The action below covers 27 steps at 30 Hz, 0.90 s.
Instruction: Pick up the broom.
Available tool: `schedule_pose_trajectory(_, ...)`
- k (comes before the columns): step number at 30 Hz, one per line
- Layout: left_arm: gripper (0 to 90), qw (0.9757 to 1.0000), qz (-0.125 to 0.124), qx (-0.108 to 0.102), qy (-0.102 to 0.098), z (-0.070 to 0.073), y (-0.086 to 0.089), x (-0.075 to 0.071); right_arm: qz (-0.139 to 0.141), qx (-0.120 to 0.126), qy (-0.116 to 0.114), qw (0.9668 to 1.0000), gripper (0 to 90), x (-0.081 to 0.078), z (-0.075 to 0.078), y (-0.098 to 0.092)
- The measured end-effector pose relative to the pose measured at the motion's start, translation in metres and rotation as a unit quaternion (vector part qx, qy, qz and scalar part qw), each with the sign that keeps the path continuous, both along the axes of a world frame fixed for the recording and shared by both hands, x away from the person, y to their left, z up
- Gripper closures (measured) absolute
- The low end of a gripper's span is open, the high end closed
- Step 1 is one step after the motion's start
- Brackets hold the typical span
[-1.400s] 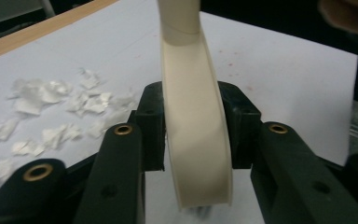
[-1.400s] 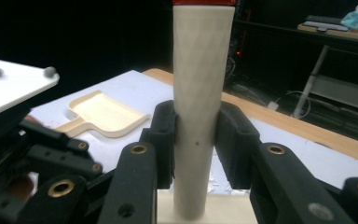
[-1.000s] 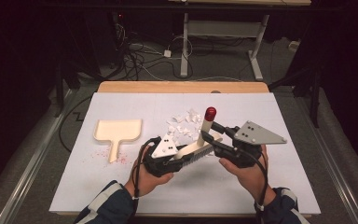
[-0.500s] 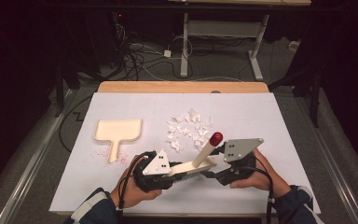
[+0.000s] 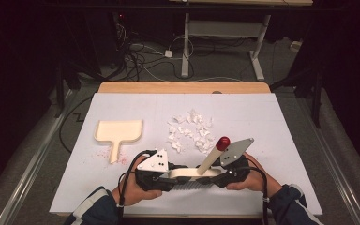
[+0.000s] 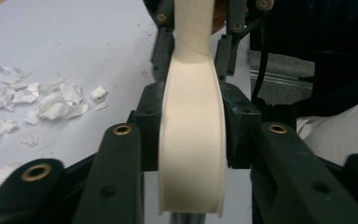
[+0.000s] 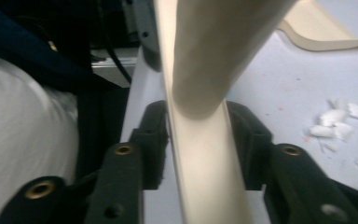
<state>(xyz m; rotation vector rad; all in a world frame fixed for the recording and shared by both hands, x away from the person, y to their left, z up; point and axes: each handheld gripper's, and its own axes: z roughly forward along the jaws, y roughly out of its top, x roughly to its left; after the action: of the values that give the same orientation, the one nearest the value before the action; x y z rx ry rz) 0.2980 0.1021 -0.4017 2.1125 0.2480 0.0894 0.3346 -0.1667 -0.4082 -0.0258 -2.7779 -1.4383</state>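
A cream hand brush (image 5: 186, 174) with pale bristles lies lengthwise near the table's front edge. Its handle slants up to a red tip (image 5: 223, 142). My left gripper (image 5: 168, 178) is shut on the brush's left end and my right gripper (image 5: 214, 177) is shut on its right end. In the left gripper view the cream brush back (image 6: 193, 140) is pinched between the jaws. In the right gripper view the brush back (image 7: 209, 172) sits between the jaws with the handle (image 7: 214, 56) rising in front. White paper scraps (image 5: 191, 131) lie on the table beyond the brush.
A cream dustpan (image 5: 118, 132) lies on the white table (image 5: 286, 122) at the left, with red specks near its handle. The dustpan's edge (image 7: 317, 32) and some scraps (image 7: 335, 119) appear in the right gripper view. Cables and desk legs stand beyond the far edge.
Both grippers have carried the brush back from the paper scraps toward the table's front edge. The brush now lies lower and more level.
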Motion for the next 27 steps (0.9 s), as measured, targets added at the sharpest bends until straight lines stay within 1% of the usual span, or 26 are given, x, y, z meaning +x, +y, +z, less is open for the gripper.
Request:
schedule_pose_trajectory(1,58.6,1.0,0.0,0.0,0.0,0.0,0.0,0.0,0.007,0.002,0.003,1.0,67.0,0.0,-0.001,0.0)
schedule_pose_trajectory(2,56.8,1.0,0.006,-0.001,-0.001,0.0,0.001,0.003,0.009,0.004,0.003,0.9999,67.6,0.0,-0.001,0.001)
schedule_pose_trajectory(3,55.3,0.9999,0.013,0.005,-0.007,0.0,0.002,0.004,0.001,0.003,0.003,1.0,67.7,-0.001,-0.001,0.002)
schedule_pose_trajectory(4,53.2,0.9999,0.013,0.005,-0.007,0.0,0.002,0.004,0.0,0.001,-0.004,1.0,67.8,0.0,-0.002,0.004)
schedule_pose_trajectory(5,51.1,0.9993,0.032,0.01,-0.019,0.0,0.002,0.004,-0.007,-0.005,-0.007,0.9999,67.8,0.0,-0.002,0.004)
schedule_pose_trajectory(6,48.7,0.9987,0.044,0.009,-0.025,0.0,0.004,0.004,-0.017,-0.009,-0.005,0.9998,67.8,-0.001,-0.002,0.005)
schedule_pose_trajectory(7,42.1,0.9987,0.044,0.009,-0.025,0.0,0.004,0.004,-0.021,-0.013,-0.006,0.9997,67.8,0.0,-0.002,0.005)
schedule_pose_trajectory(8,34.9,0.996,0.074,0.026,-0.043,0.001,0.007,0.006,-0.024,-0.017,-0.011,0.9995,67.8,0.0,-0.003,0.005)
schedule_pose_trajectory(9,32.4,0.9943,0.088,0.03,-0.052,0.001,0.01,0.006,-0.032,-0.02,-0.015,0.9992,67.8,0.0,-0.002,0.005)
schedule_pose_trajectory(10,30.0,0.9917,0.104,0.037,-0.066,0.001,0.013,0.006,-0.045,-0.022,-0.014,0.9987,67.8,0.0,-0.002,0.005)
schedule_pose_trajectory(11,26.8,0.9917,0.104,0.037,-0.066,0.001,0.013,0.006,-0.046,-0.021,-0.019,0.9985,67.8,0.002,-0.001,0.005)
schedule_pose_trajectory(13,25.2,0.9865,0.129,0.052,-0.087,0.0,0.019,0.005,-0.068,-0.023,-0.015,0.9973,67.8,0.001,0.001,0.002)
schedule_pose_trajectory(14,25.2,0.984,0.138,0.056,-0.097,-0.002,0.023,0.005,-0.068,-0.023,-0.015,0.9973,67.8,0.001,0.001,0.002)
schedule_pose_trajectory(15,23.9,0.9808,0.151,0.062,-0.107,-0.003,0.027,0.004,-0.078,-0.027,-0.025,0.9963,67.8,0.003,0.002,0.0)
schedule_pose_trajectory(16,23.6,0.9782,0.163,0.065,-0.11,-0.005,0.032,0.003,-0.085,-0.029,-0.027,0.9956,67.8,0.003,0.002,-0.001)
schedule_pose_trajectory(17,22.7,0.9769,0.172,0.064,-0.11,-0.006,0.037,0.003,-0.09,-0.033,-0.03,0.9949,67.8,0.004,0.003,-0.002)
schedule_pose_trajectory(18,22.3,0.9748,0.18,0.064,-0.115,-0.008,0.043,0.002,-0.095,-0.035,-0.03,0.9944,67.8,0.004,0.004,-0.003)
schedule_pose_trajectory(19,22.2,0.9718,0.189,0.072,-0.121,-0.009,0.049,0.001,-0.102,-0.035,-0.03,0.9938,67.8,0.005,0.004,-0.005)
schedule_pose_trajectory(20,22.2,0.9687,0.2,0.079,-0.123,-0.012,0.055,0.001,-0.109,-0.034,-0.027,0.9931,67.8,0.007,0.005,-0.006)
schedule_pose_trajectory(21,22.2,0.9662,0.209,0.083,-0.126,-0.014,0.061,0.001,-0.113,-0.031,-0.027,0.9928,67.8,0.008,0.006,-0.007)
schedule_pose_trajectory(22,22.2,0.9651,0.216,0.082,-0.123,-0.016,0.067,0.001,-0.12,-0.026,-0.026,0.9921,67.8,0.01,0.007,-0.008)
schedule_pose_trajectory(23,22.3,0.9635,0.225,0.085,-0.118,-0.019,0.073,0.001,-0.128,-0.02,-0.021,0.9913,67.7,0.011,0.007,-0.01)
schedule_pose_trajectory(24,22.2,0.9602,0.236,0.096,-0.115,-0.025,0.084,0.0,-0.135,-0.017,-0.02,0.9905,67.7,0.013,0.008,-0.011)
schedule_pose_trajectory(25,22.2,0.9602,0.236,0.096,-0.115,-0.025,0.084,0.0,-0.14,-0.016,-0.021,0.9897,67.7,0.014,0.008,-0.013)
schedule_pose_trajectory(26,22.3,0.9576,0.243,0.104,-0.114,-0.028,0.089,0.0,-0.148,-0.015,-0.02,0.9886,67.7,0.015,0.008,-0.015)
schedule_pose_trajectory(27,22.3,0.9554,0.249,0.11,-0.115,-0.031,0.094,-0.001,-0.148,-0.015,-0.02,0.9886,67.7,0.015,0.008,-0.015)
